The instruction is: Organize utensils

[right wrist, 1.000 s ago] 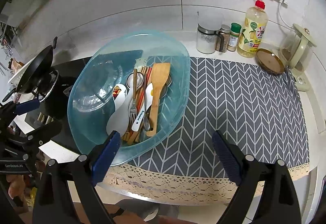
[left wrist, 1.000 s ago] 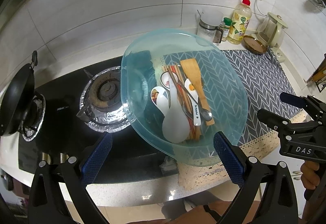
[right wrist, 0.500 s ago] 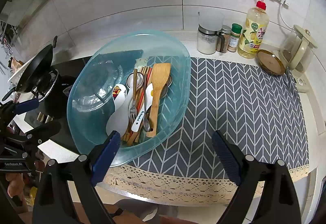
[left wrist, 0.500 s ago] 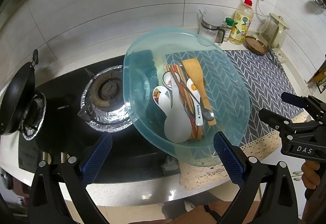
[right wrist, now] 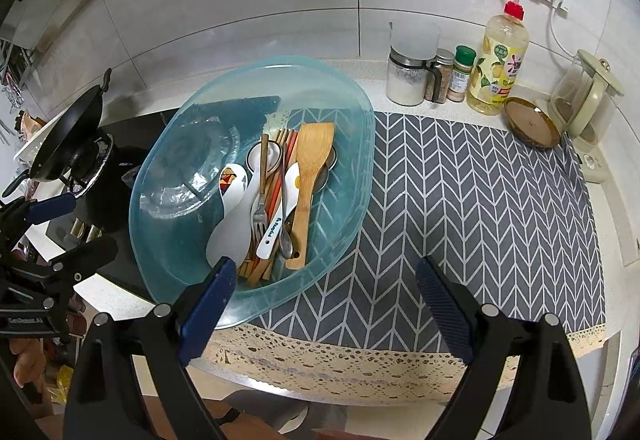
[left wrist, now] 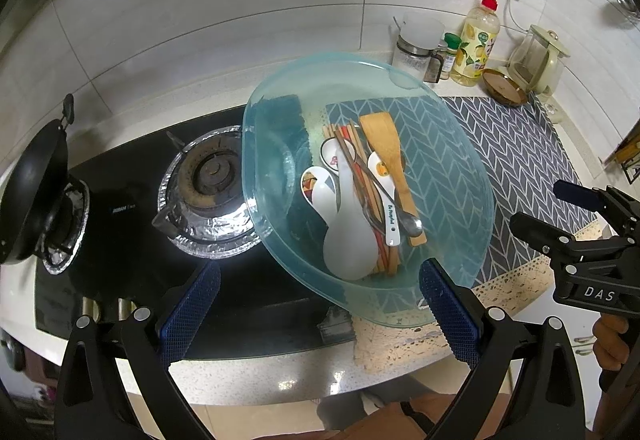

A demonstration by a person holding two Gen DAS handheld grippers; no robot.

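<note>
A clear blue plastic basin (left wrist: 452,168) (right wrist: 344,144) rests half on the stove, half on the grey mat. Inside lie a wooden spatula (left wrist: 390,156) (right wrist: 310,176), a large white rice paddle (left wrist: 348,236) (right wrist: 232,228), white ceramic spoons (left wrist: 316,188) (right wrist: 286,200), wooden chopsticks (left wrist: 356,156) (right wrist: 280,176), a fork (right wrist: 261,196) and a metal spoon (left wrist: 404,216) (right wrist: 285,236). My left gripper (left wrist: 320,300) hangs open before the basin's near rim. My right gripper (right wrist: 320,292) is open too, near the basin's front right edge; it also shows as the right gripper (left wrist: 556,212) at the side.
A gas stove (left wrist: 120,208) with a foil-ringed burner (left wrist: 208,180) and a black wok (left wrist: 36,180) lies left. A herringbone mat (right wrist: 480,208) covers the counter. Jars (right wrist: 408,76), a soap bottle (right wrist: 498,60), a brown dish (right wrist: 530,122) and a kettle (right wrist: 588,96) line the back wall.
Both views shifted only slightly; the left gripper drifted a little leftward relative to the basin. Nothing was taken hold of or moved.
</note>
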